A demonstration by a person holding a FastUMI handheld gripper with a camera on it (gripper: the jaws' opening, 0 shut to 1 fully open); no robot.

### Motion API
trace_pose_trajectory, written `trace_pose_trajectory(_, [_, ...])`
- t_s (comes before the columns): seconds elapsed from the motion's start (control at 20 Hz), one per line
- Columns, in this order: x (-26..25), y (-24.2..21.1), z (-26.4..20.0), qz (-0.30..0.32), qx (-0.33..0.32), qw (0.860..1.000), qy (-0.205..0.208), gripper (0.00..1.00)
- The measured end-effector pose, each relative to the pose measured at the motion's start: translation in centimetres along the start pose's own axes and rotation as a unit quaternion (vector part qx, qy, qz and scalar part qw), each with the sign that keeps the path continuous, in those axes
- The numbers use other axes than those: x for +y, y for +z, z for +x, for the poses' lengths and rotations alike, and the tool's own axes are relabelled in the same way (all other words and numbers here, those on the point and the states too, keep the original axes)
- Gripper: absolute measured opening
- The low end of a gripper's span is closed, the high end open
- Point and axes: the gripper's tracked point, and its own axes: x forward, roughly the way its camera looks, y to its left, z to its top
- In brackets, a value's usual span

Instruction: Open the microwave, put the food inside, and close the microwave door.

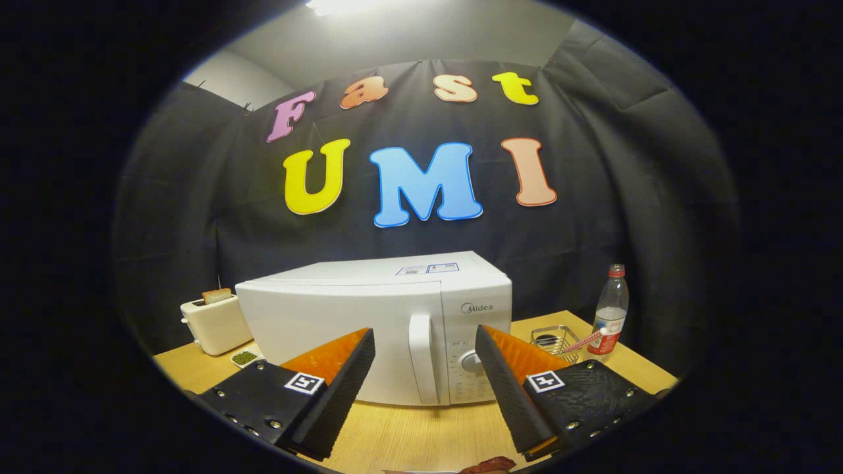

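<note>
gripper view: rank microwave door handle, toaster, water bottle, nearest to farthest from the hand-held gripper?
From the hand-held gripper, fingers open and holding nothing:
1. Microwave door handle: straight ahead, between the fingers.
2. Toaster: farther back, left of the microwave, beyond the left finger.
3. Water bottle: back right of the table, beyond the wire basket.
Toaster and bottle are close to call.

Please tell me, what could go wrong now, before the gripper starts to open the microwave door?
1. The gripper is open, with the microwave's door handle beyond its fingers. The handle is slim and upright, so a slightly off-centre approach might slip off it or hit the control knob beside it.
2. The microwave could slide on the wooden table when pulled, perhaps toward the toaster next to it.
</note>
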Motion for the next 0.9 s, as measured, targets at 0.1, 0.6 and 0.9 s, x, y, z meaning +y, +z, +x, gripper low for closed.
trace_pose_trajectory(0.1, [0.3,-0.9,1.4,0.003,0.004,1.0,-0.002,0.96])
trace_pose_trajectory(0.6, [-0.9,-4.3,6.3,-0.013,0.007,0.999,-0.052,0.63])
trace_pose_trajectory(0.9, [-0.7,-4.8,6.1,-0.03,0.01,0.997,-0.066,0.18])
